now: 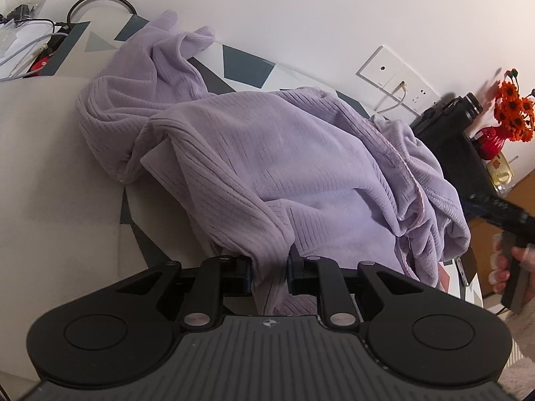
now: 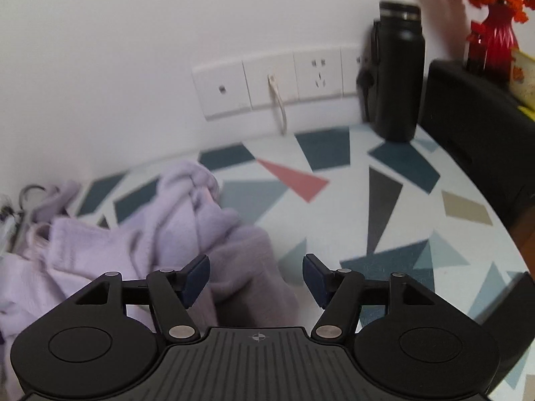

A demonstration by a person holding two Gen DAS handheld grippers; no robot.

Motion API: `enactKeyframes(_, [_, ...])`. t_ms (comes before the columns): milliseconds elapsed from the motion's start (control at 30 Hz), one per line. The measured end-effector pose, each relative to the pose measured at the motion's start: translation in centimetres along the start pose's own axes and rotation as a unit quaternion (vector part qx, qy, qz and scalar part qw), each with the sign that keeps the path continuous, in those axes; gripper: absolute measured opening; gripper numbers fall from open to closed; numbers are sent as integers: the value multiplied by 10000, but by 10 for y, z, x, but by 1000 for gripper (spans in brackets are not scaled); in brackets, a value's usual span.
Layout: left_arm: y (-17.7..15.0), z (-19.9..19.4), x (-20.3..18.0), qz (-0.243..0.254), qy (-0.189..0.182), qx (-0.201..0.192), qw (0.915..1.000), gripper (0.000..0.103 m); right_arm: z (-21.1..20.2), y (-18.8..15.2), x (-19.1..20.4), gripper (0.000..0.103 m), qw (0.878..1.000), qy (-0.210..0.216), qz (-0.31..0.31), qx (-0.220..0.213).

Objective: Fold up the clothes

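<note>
A lilac ribbed garment (image 1: 254, 153) lies crumpled on the patterned table (image 1: 247, 67). My left gripper (image 1: 269, 269) is shut on a fold of the garment's near edge, with cloth pinched between its jaws. In the right wrist view the same garment (image 2: 133, 234) is heaped at the left of the table (image 2: 384, 207). My right gripper (image 2: 255, 279) is open, just above the garment's right end, holding nothing. The right gripper also shows in the left wrist view (image 1: 501, 214), held in a hand beyond the garment's right side.
A black bottle (image 2: 399, 77) stands against the wall by the sockets (image 2: 277, 80). A black box (image 2: 468, 127) and a red vase with orange flowers (image 2: 498, 33) are at the right. Cables and clutter (image 1: 30, 43) lie at the far left.
</note>
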State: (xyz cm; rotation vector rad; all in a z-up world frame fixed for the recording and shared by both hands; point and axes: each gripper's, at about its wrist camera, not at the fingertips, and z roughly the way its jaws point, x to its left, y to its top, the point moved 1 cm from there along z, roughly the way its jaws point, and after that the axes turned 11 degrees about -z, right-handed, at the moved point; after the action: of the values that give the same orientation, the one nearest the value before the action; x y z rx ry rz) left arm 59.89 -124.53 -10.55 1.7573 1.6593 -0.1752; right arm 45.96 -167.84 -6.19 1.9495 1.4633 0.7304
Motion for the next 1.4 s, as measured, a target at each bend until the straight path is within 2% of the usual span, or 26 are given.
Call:
enactKeyframes(33, [0, 0, 0, 12, -2, 7, 10000, 19, -7, 2, 1, 60, 9999, 67, -7, -98])
enactKeyframes(100, [1, 1, 0, 23, -17, 28, 10000, 19, -21, 7, 17, 71, 9986, 389, -138, -334])
enactKeyframes(167, [2, 1, 1, 44, -33, 41, 10000, 19, -19, 11, 35, 90, 9968, 649, -325, -332])
enactKeyframes(267, [3, 1, 1, 101, -55, 70, 9999, 19, -11, 8, 61, 93, 9935, 952, -595, -173])
enactKeyframes(333, [4, 1, 1, 144, -70, 93, 9998, 19, 2, -1, 72, 92, 9936, 905, -680, 26])
enactKeyframes(400, [5, 1, 1, 193, -82, 117, 9997, 19, 0, -5, 76, 85, 9936, 867, -721, 22])
enactKeyframes(467, [6, 1, 0, 258, -87, 142, 9995, 19, -2, -9, 80, 50, 9936, 829, -762, 18])
enactKeyframes(500, [7, 1, -1, 291, -89, 154, 9994, 19, -3, -11, 82, 42, 9936, 810, -782, 16])
enactKeyframes(533, [7, 1, -1, 324, -91, 166, 9993, 19, -5, -13, 84, 26, 9936, 791, -802, 14])
enactKeyframes(567, [8, 1, -1, 355, -94, 181, 9992, 19, -6, -15, 86, 18, 9936, 772, -823, 12])
enactKeyframes(667, [9, 2, -2, 443, -114, 230, 9987, 19, -19, -19, 92, 14, 9922, 822, -933, -42])
enactKeyframes(1033, [13, 5, 4, 530, -277, 360, 9976, 19, -47, -95, 110, 10, 9774, 1440, -1029, 1155])
enactKeyframes(1200, [14, 5, 5, 562, -311, 394, 9972, 19, -24, -136, 110, 9, 9724, 1163, -1097, 1700])
enactKeyframes(1267, [15, 5, 6, 561, -309, 401, 9971, 21, -27, -135, 106, 9, 9732, 1129, -1003, 1734])
enactKeyframes(1400, [14, 5, 6, 545, -273, 359, 9975, 22, -35, -125, 106, 11, 9746, 811, -1226, 1688])
